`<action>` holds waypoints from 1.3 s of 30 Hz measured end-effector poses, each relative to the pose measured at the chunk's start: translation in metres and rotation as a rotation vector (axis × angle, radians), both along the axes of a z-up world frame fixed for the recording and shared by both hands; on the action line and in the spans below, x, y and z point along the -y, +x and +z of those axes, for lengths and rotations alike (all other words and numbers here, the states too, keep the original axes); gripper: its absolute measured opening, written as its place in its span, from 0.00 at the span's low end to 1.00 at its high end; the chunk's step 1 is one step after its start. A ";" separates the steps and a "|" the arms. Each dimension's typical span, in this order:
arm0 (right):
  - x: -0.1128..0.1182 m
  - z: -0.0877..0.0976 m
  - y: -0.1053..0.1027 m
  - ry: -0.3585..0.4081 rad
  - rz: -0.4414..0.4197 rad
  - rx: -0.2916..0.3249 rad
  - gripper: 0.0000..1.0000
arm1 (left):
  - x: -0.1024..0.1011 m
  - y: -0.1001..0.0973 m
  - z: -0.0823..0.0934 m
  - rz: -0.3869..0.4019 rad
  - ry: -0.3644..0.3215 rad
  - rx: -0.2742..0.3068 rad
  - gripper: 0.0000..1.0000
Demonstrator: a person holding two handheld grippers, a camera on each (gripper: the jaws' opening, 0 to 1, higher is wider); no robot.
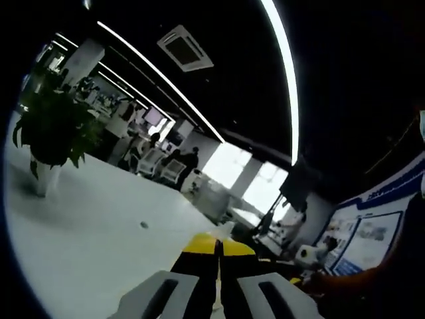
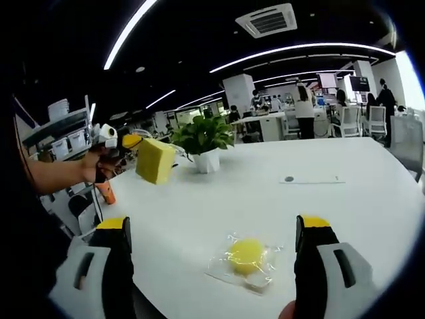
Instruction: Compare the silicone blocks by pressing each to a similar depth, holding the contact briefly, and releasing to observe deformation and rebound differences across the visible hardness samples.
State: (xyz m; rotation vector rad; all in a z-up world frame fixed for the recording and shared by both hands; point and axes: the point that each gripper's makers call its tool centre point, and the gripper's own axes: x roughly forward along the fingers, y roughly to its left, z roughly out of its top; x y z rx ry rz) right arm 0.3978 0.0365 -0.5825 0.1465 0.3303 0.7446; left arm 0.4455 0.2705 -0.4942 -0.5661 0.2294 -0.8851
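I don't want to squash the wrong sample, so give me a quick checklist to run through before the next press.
1. Left claw has a sample: ok, shut on the yellow square foam-like block, lifted off the white table.
2. Right claw free to press: ok, jaws wide apart, nothing between them.
3. Next sample in front of the right claw: ok, the round yellow piece in a clear plastic bag lies on the table between its jaws.
4. Bag removed: not ok, the piece is still wrapped.
5. Path clear: ok, the potted green plant in a white pot stands well behind.
6. Hardness labels: cannot tell.
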 end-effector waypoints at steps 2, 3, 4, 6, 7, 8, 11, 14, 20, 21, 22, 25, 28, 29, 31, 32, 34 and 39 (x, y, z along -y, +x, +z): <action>-0.001 0.002 0.002 -0.004 0.004 0.006 0.96 | 0.002 -0.003 0.006 -0.006 0.003 0.015 0.00; -0.002 0.002 0.002 -0.005 0.009 0.012 0.96 | 0.003 -0.006 0.009 -0.013 0.007 0.024 0.00; -0.003 0.003 0.002 -0.002 0.013 0.015 0.96 | 0.004 -0.007 0.011 -0.015 0.009 0.029 0.00; -0.007 0.003 0.001 -0.002 0.029 0.016 0.96 | 0.005 -0.009 0.016 -0.021 0.007 0.038 0.00; -0.009 0.003 0.000 -0.003 0.036 0.015 0.96 | 0.005 -0.010 0.018 -0.023 0.005 0.039 0.00; -0.012 0.003 -0.001 -0.004 0.048 0.016 0.96 | 0.005 -0.011 0.019 -0.024 0.002 0.037 0.00; -0.019 0.005 -0.001 0.002 0.062 0.022 0.96 | 0.009 -0.016 0.023 -0.040 -0.002 0.044 0.00; -0.031 0.008 -0.002 0.007 0.102 0.026 0.96 | 0.015 -0.022 0.028 -0.062 -0.014 0.059 0.00; -0.056 0.026 0.000 0.061 0.196 0.060 0.96 | 0.027 -0.033 0.040 -0.111 -0.042 0.083 0.00; -0.058 0.027 0.001 0.057 0.198 0.065 0.96 | 0.030 -0.036 0.043 -0.123 -0.046 0.091 0.00; -0.061 0.027 0.002 0.052 0.203 0.070 0.96 | 0.031 -0.037 0.044 -0.129 -0.047 0.093 0.00; -0.071 0.031 0.003 0.056 0.232 0.084 0.96 | 0.033 -0.042 0.049 -0.147 -0.062 0.099 0.00; -0.082 0.036 0.002 0.061 0.265 0.104 0.93 | 0.034 -0.048 0.052 -0.161 -0.068 0.102 0.00; -0.085 0.039 0.002 0.071 0.276 0.114 0.91 | 0.035 -0.049 0.052 -0.162 -0.070 0.100 0.00; -0.093 0.048 0.003 0.095 0.290 0.166 0.93 | 0.035 -0.051 0.052 -0.165 -0.070 0.101 0.00; -0.097 0.052 0.004 0.108 0.294 0.188 0.96 | 0.036 -0.052 0.051 -0.165 -0.070 0.099 0.00; -0.105 0.052 0.001 0.135 0.320 0.162 0.94 | 0.037 -0.054 0.053 -0.167 -0.086 0.096 0.00; -0.130 0.055 -0.008 0.185 0.400 0.149 0.84 | 0.043 -0.058 0.053 -0.177 -0.100 0.094 0.00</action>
